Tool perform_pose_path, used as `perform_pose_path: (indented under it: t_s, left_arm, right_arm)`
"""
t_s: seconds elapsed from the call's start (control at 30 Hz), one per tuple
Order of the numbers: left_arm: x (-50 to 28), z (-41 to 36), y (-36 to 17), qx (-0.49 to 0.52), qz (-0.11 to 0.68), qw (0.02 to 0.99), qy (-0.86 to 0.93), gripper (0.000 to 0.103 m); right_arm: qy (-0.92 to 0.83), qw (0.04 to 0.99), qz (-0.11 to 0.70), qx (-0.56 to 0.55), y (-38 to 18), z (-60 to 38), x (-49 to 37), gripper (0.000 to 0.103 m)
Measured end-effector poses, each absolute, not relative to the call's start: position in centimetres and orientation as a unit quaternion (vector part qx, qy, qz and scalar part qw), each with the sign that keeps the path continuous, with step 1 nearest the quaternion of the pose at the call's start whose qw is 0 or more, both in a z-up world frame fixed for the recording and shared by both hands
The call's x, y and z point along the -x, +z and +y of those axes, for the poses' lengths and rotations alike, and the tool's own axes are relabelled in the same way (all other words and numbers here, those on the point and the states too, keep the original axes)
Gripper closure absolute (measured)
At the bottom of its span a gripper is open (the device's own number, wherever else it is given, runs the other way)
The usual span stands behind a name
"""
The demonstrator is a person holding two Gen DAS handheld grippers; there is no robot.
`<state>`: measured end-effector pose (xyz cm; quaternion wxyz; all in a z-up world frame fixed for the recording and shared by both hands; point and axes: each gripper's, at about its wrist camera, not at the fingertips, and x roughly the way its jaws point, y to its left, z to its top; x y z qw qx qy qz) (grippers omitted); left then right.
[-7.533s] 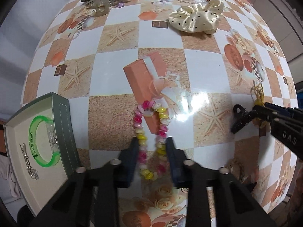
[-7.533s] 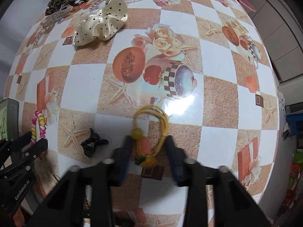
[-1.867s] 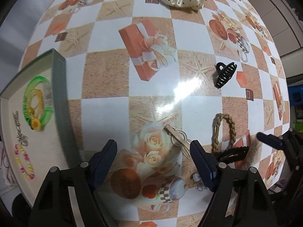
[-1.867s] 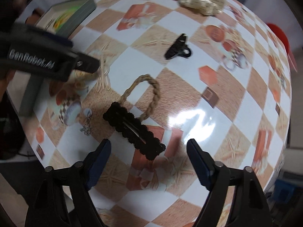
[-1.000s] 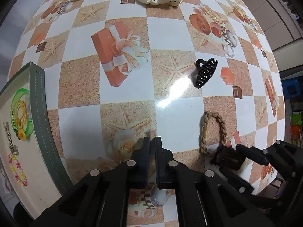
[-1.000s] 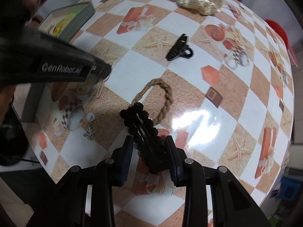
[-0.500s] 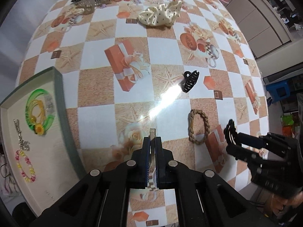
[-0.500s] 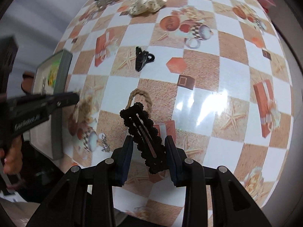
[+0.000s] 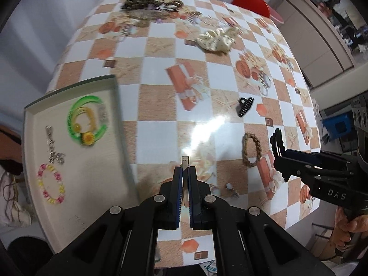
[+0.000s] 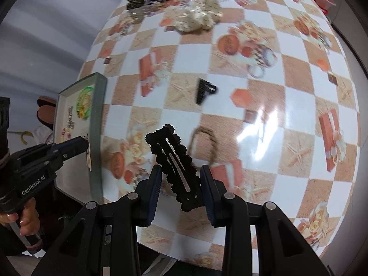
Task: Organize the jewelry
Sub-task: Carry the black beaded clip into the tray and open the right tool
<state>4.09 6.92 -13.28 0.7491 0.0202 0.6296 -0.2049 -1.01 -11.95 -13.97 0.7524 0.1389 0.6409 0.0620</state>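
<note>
My left gripper [image 9: 185, 171] is shut on a thin beige hair clip [image 9: 185, 161], held above the table just right of the grey tray [image 9: 119, 119]. The tray holds a green bangle [image 9: 86, 118], a yellow hair tie with a sunflower [image 9: 87, 138], a silver charm [image 9: 54, 151] and a pink and yellow bead bracelet [image 9: 51, 184]. My right gripper [image 10: 180, 179] is shut on a black lacy snap clip [image 10: 174, 163], raised over the table's near edge. In the right wrist view the left gripper [image 10: 85, 146] hangs by the tray [image 10: 97, 105].
On the checked tablecloth lie a braided tan hair tie [image 9: 250, 149], a black claw clip [image 9: 245, 107], a small earring [image 9: 230, 187], a cream polka-dot scrunchie [image 9: 217, 38] and a pile of accessories [image 9: 147, 7] at the far edge. A red chair [image 9: 251, 2] stands behind.
Both grippers have lifted higher with their clips. The left one has moved left toward the tray, and the right one has followed with the black snap clip.
</note>
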Motion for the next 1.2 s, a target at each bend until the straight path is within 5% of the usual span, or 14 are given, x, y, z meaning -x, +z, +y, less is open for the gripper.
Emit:
perform_pose_path:
  t_s: [0.7, 1.2]
  left_arm:
    - [-2.4, 20.7, -14.7, 0.057, 0.634, 0.764, -0.104, 0.094]
    - [-1.5, 25.6, -19.5, 0.076, 0.659, 0.748, -0.039, 0.094]
  right_arm:
    - [0.181, 0.743, 0.642, -0.055, -12.6, 3.6, -4.6, 0.066]
    - [0.205, 0.694, 0.687, -0.058, -17.3, 12.4, -8.2, 0.066]
